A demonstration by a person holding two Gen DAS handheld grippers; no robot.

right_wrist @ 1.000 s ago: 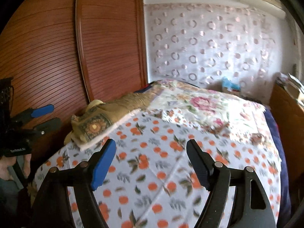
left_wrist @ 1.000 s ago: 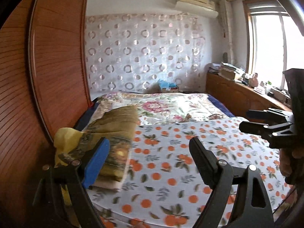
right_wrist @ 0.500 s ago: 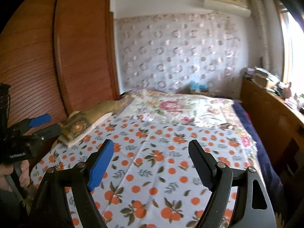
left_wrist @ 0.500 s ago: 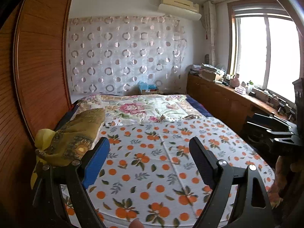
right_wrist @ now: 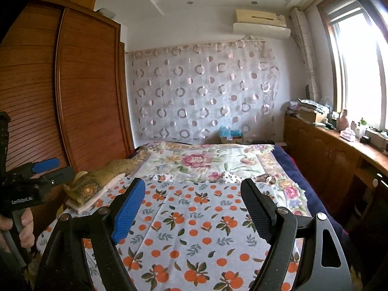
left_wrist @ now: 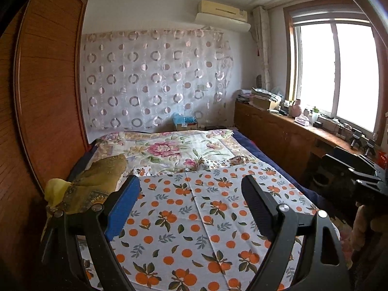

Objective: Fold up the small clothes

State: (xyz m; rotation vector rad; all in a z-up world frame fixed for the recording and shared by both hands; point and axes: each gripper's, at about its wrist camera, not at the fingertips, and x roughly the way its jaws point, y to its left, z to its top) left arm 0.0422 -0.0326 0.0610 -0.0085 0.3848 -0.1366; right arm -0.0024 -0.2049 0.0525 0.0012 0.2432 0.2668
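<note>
A folded olive-and-yellow patterned cloth lies at the bed's left edge; it also shows in the right wrist view. My left gripper is open and empty, held above the near end of the orange-print sheet. My right gripper is open and empty over the same sheet. Each gripper shows at the other view's edge: the left gripper on the left of the right wrist view, the right gripper on the right of the left wrist view.
A floral quilt covers the far half of the bed. A wooden wardrobe stands close on the left. A long wooden cabinet with clutter runs under the window on the right. A ring-patterned curtain hangs behind.
Both grippers have pulled back and tilted up from the bed, so more room and ceiling show. The folded cloth now looks farther off. Both stay open.
</note>
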